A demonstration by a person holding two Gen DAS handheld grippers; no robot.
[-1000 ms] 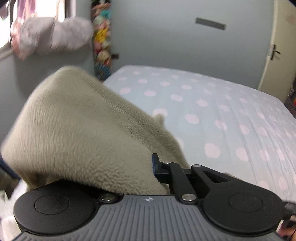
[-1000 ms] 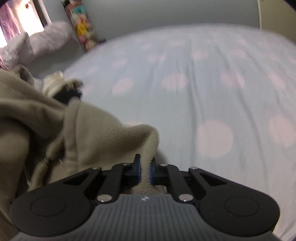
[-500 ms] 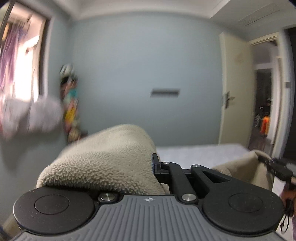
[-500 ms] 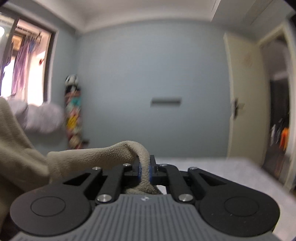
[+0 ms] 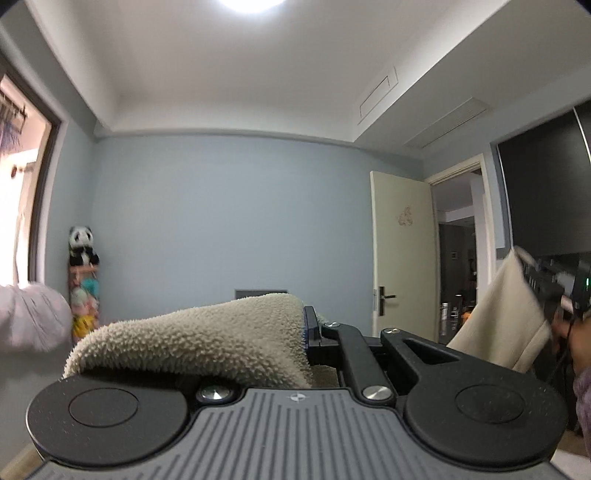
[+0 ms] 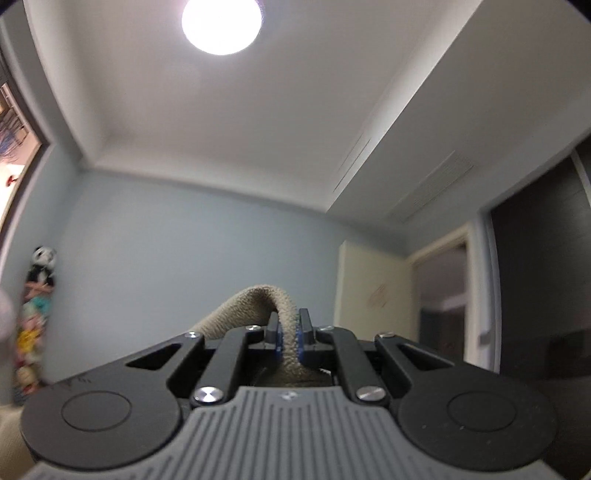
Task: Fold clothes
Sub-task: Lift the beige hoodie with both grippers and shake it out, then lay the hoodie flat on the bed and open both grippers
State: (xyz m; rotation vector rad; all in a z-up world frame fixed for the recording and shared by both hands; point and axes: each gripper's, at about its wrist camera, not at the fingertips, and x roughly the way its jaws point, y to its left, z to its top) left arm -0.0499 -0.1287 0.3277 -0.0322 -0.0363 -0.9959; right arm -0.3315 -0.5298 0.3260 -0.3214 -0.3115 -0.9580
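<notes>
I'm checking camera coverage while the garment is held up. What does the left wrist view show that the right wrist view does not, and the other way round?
Only the left wrist view shows the right gripper from outside, holding up a beige cloth corner, plus the door handle and the grey wall plate.

Only the right wrist view shows the whole round ceiling lamp and both blue-padded fingertips pinching a fold.

Both show the beige fleece garment clamped, the panda plush, the blue-grey wall and the cream door. The left gripper's left finger is hidden under fleece.
</notes>
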